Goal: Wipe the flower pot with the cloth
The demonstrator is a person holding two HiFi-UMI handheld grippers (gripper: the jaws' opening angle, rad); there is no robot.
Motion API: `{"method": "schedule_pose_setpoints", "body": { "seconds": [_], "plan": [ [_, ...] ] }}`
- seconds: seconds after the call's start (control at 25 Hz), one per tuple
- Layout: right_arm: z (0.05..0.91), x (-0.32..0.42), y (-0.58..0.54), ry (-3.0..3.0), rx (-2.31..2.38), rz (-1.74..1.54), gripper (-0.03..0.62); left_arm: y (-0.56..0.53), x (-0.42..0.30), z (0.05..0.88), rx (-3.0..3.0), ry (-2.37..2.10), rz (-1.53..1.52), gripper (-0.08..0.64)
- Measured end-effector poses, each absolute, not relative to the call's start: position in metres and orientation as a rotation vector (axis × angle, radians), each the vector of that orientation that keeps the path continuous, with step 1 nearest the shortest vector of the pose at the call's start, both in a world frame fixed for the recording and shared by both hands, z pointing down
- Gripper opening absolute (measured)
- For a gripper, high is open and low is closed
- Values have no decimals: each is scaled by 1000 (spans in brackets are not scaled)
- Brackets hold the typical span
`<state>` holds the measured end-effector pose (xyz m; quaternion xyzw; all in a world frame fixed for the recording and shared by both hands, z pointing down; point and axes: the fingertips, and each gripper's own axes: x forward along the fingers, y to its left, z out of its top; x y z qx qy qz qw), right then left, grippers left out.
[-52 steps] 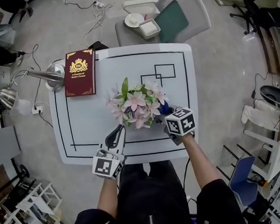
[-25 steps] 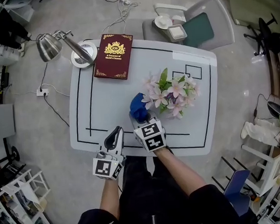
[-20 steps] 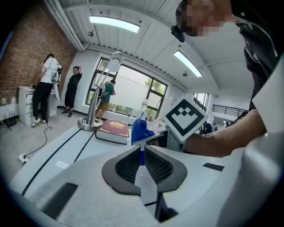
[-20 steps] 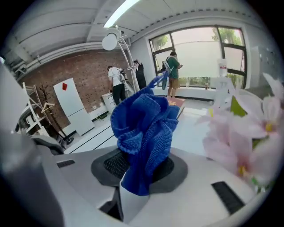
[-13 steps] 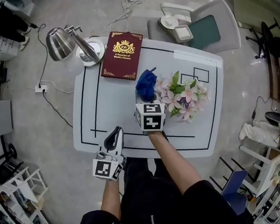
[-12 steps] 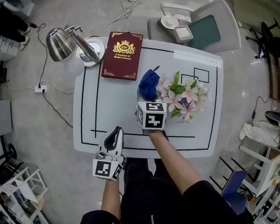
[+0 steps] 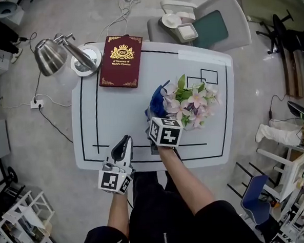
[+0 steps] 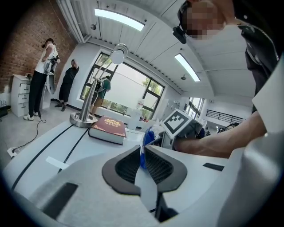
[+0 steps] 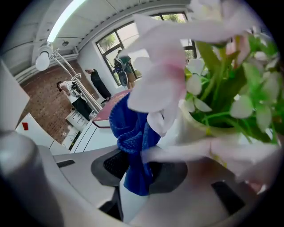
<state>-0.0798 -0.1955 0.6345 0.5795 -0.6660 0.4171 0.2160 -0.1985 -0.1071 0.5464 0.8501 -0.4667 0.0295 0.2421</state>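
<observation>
Looks like an open lab or office workspace — white table (image 7: 121, 115) marked with black lines, on a grey floor (image 7: 35, 151). Beyond the left gripper (image 8: 142, 150): lamp (image 8: 91, 102), brick wall (image 8: 17, 48), tall windows (image 8: 128, 93), strip lights (image 8: 120, 20), people (image 8: 40, 80) standing about. Past the table, cables (image 7: 117, 15) and a chair (image 7: 213, 27); left of that gripper, racks (image 7: 24, 224).
</observation>
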Motion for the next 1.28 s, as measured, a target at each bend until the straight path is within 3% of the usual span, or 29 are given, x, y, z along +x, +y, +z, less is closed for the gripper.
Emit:
{"method": "schedule_pose_setpoints", "body": {
  "seconds": [0.4, 0.92, 1.28],
  "plan": [
    [639, -40, -133, -1826, 1556, 1148, 110, -103, -153, 546, 2378, -1158, 83, 31],
    [633, 68, -87, -1813, 1654, 1128, 110, -51, -94, 521, 2445, -1144, 120, 32],
    [554, 109, -25, -2057, 1718, 959, 110, 18, -64, 471, 2539, -1201, 124, 31]
  ]
}}
